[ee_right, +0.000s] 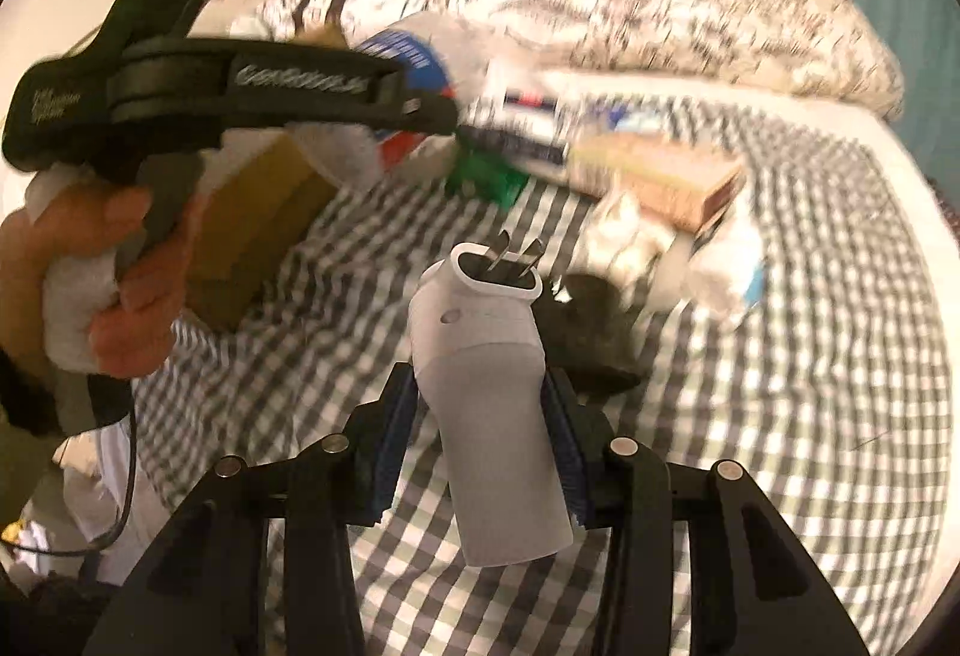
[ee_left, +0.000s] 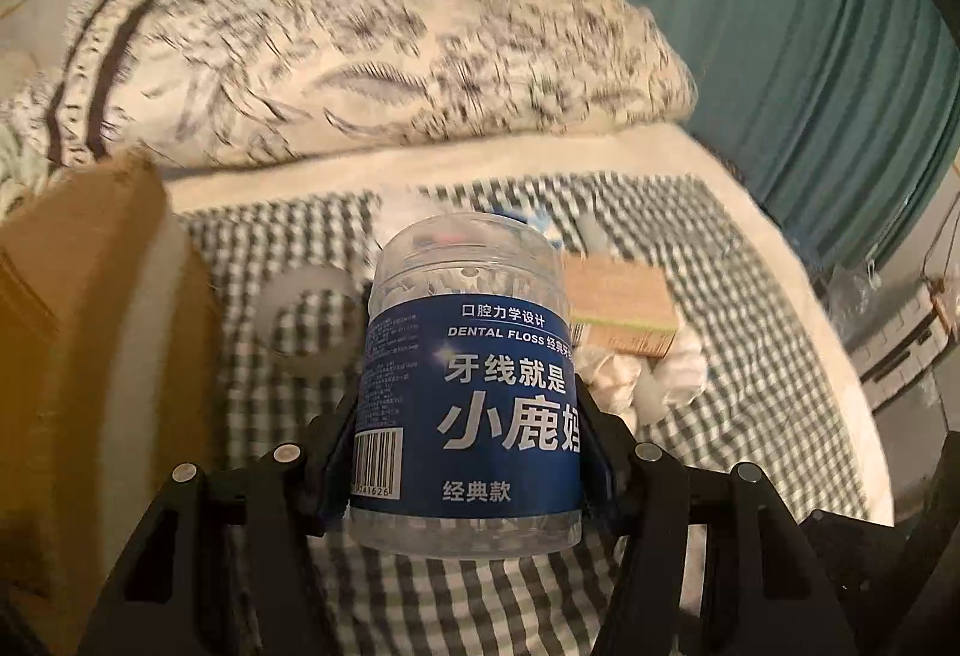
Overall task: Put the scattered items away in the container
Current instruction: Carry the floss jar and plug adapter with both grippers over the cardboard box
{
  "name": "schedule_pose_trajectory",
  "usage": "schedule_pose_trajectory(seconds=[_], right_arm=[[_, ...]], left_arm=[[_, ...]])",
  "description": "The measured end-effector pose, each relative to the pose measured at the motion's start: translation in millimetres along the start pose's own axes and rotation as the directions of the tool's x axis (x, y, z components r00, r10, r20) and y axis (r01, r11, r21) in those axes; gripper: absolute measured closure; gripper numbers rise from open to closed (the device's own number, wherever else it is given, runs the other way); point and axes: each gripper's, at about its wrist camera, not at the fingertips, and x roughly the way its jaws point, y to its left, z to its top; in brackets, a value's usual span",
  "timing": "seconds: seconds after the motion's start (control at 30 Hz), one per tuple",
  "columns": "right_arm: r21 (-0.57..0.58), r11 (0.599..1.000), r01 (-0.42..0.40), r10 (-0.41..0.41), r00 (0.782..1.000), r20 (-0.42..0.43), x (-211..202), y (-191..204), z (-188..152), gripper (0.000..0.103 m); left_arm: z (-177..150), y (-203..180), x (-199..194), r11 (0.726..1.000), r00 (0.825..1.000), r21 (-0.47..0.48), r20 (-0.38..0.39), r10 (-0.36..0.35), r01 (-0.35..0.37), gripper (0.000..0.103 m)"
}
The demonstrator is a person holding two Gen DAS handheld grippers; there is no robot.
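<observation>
Slippage is the main risk: the left gripper [ee_left: 465, 452] has its jaws clamped low on the smooth dental floss jar [ee_left: 468, 386], held above the checked bed cover [ee_left: 750, 356] beside the cardboard box [ee_left: 90, 356]. The right gripper [ee_right: 480, 452] pinches a tapered grey plug adapter [ee_right: 486, 392], which could squirt free.

The jar [ee_left: 468, 386] label reads "DENTAL FLOSS" (barcode digits, seemingly "741626", below).
</observation>
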Motion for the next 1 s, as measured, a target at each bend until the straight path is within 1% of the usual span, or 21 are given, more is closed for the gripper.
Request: schedule_pose_trajectory(seconds=[0.13,0.27,0.4,0.53,0.7,0.77,0.8,0.83,0.87,0.93,1.0], right_arm=[[0.018,0.999,0.041,-0.042,0.995,0.092,-28,0,18,0.060],[0.032,0.997,0.068,-0.072,0.982,0.175,-62,12,40,0.060],[0.035,0.996,0.077,-0.084,0.965,0.248,-95,32,60,0.060],[0.037,0.998,0.059,-0.067,0.949,0.309,-134,54,80,0.060],[0.012,0.999,0.042,-0.043,0.926,0.374,-162,88,106,0.060],[0.002,1.000,0.023,-0.022,0.921,0.390,-170,105,120,0.060],[-0.005,1.000,0.013,-0.010,0.919,0.394,-171,111,127,0.060],[-0.013,1.000,0.004,0.001,0.917,0.398,-172,118,132,0.060],[-0.022,1.000,0.001,0.008,0.915,0.403,-171,125,137,0.060],[-0.031,1.000,-0.002,0.014,0.914,0.405,-170,137,143,0.060],[-0.037,0.999,-0.020,0.033,0.914,0.404,-164,148,149,0.060]], left_arm=[[8,5,-38,1.000,0.999,0.007,0.052,0.012,-0.013,0.041],[14,8,-78,0.999,0.992,0.020,0.116,0.041,-0.043,0.041],[19,20,-122,0.998,0.982,0.013,0.179,0.063,-0.067,0.041],[21,35,-173,0.995,0.956,-0.013,0.276,0.101,-0.101,0.041],[24,59,-223,0.989,0.934,-0.033,0.328,0.145,-0.142,0.041],[22,69,-241,0.984,0.915,-0.040,0.362,0.179,-0.176,0.041],[21,74,-248,0.978,0.902,-0.043,0.378,0.206,-0.206,0.040],[20,79,-252,0.972,0.894,-0.049,0.384,0.231,-0.230,0.040],[18,87,-256,0.968,0.890,-0.057,0.383,0.246,-0.243,0.040],[15,103,-263,0.967,0.891,-0.079,0.376,0.256,-0.244,0.040],[13,114,-266,0.960,0.885,-0.092,0.372,0.279,-0.264,0.040]])
